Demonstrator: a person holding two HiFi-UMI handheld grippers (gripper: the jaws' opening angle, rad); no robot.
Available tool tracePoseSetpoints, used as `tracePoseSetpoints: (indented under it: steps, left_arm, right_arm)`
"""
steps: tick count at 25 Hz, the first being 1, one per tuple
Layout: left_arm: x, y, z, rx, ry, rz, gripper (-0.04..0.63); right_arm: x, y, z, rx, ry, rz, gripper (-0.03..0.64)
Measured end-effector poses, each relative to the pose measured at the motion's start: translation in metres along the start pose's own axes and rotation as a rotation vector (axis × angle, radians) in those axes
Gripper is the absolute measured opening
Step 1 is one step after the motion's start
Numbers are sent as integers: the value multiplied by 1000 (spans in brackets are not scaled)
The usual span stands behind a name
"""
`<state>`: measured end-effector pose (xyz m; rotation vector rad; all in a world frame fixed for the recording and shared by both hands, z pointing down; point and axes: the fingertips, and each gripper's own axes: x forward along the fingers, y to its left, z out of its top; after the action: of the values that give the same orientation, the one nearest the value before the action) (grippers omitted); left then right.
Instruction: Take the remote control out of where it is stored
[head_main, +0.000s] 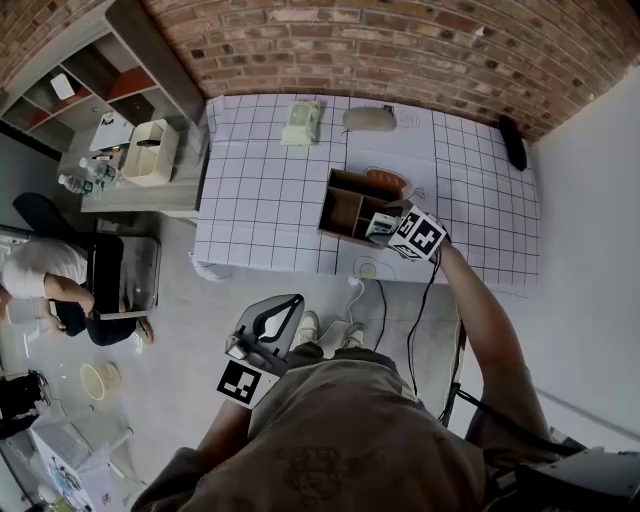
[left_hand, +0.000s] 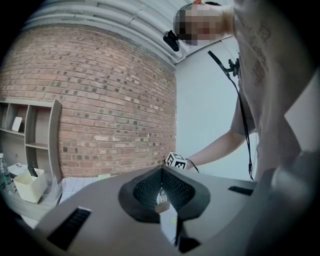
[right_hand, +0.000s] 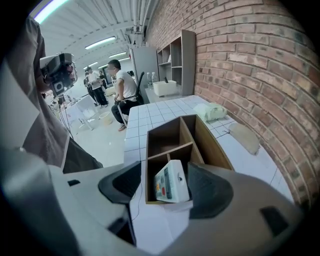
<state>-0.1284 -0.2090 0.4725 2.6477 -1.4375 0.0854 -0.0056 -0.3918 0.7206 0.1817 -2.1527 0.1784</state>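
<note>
**Remote in the box, open jaws around it**

The right hand-held gripper (right_hand: 164, 176) reaches down over the wooden box (right_hand: 214, 146) that stands on the white gridded table (head_main: 258, 190). Its jaws are apart and grip nothing. The white remote control (right_hand: 171, 181) stands between them, tilted, in the box's nearest compartment, on the near side of the cross divider. Its button face, with a reddish button on it, is turned up toward the camera. The remote's right edge lies against or just beside the right jaw, and I cannot tell which. A clear gap separates its left edge from the left jaw. In the head view the same gripper, with its marker cube (head_main: 420, 236), sits at the near right corner of the box, the person's arm stretched out to it.

The left hand-held gripper (left_hand: 162, 172) is held low by the person's body, well apart from the table and over the floor. Its jaws are closed together with nothing between them.

Farther along the table, near the brick wall (right_hand: 235, 60), lie a pale green pack (right_hand: 211, 111) and a flat grey pouch (right_hand: 245, 136), both apart from the box. A seated person (right_hand: 122, 85) is beyond the table's far end, beside a grey shelf (right_hand: 181, 60).
</note>
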Motion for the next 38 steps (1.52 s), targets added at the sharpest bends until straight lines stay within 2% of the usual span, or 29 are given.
tracePoseSetpoints:
  steps: [12,21,22,25,26,30,38]
  left_arm:
    - [-7,5,-7,-12,13,22,5]
    - [-12,6,-13,-23,15,33,5]
    - [-11,6,-12,-25,14,33,5]
    - [-11,6,-12,-24,8,30,5]
    - [-11,6,-12,-25,9,29,5]
    - [-11,7,-13,-31,15,28,5]
    - [-12,4,-15,-30,17,20,5]
  right_arm:
    - [18,-1,-12,-52,162,67,276]
    - [22,8,-13,-108,200,66,267]
    - [21,9,-13,-113,201,65,251]
    - [19,9,-12,-132,192,43,133]
    - [19,9,-12,-135,190,36,115]
    - [21,14,-15,-129,185,54,101]
    - [30,25,-26,-153,247,82,92]
